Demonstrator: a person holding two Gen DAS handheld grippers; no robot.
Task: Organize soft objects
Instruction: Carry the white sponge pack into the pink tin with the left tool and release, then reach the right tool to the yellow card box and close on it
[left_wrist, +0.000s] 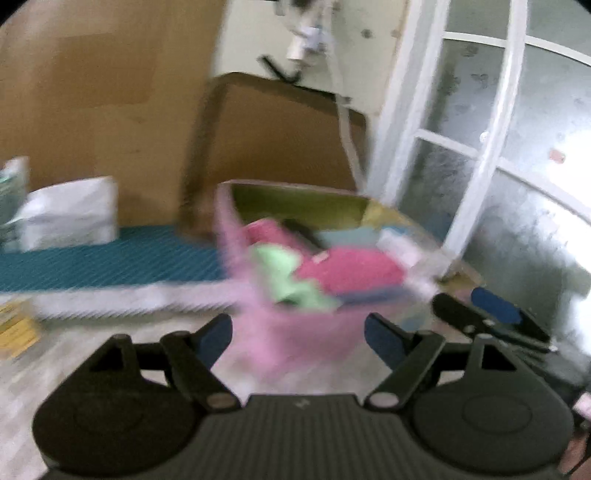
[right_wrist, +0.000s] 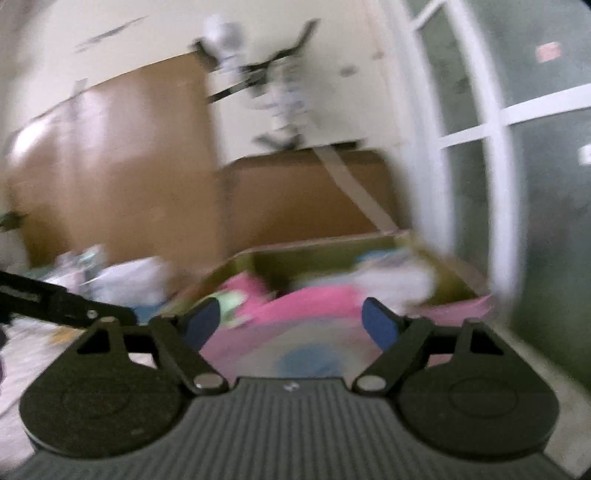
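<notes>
A pink box (left_wrist: 295, 332) with an olive inside holds several soft cloths: a pink one (left_wrist: 351, 269), a green one (left_wrist: 284, 273), a bluish one (left_wrist: 343, 236) and a white one (left_wrist: 399, 243). My left gripper (left_wrist: 299, 336) stands open just in front of the box's near wall, nothing between its pads. The right gripper (left_wrist: 491, 314) shows beside the box on the right. In the right wrist view the box (right_wrist: 325, 258) lies straight ahead with the pink cloth (right_wrist: 306, 299), green cloth (right_wrist: 229, 299) and white cloth (right_wrist: 391, 280). My right gripper (right_wrist: 291, 325) is open and empty. Both views are blurred.
Tall brown cardboard boxes (left_wrist: 280, 140) stand behind the pink box. A teal mat (left_wrist: 110, 258) with a white bag (left_wrist: 70, 214) lies to the left. A white-framed glass door (left_wrist: 480, 147) rises on the right. The left gripper's arm (right_wrist: 55, 299) crosses the right view's left edge.
</notes>
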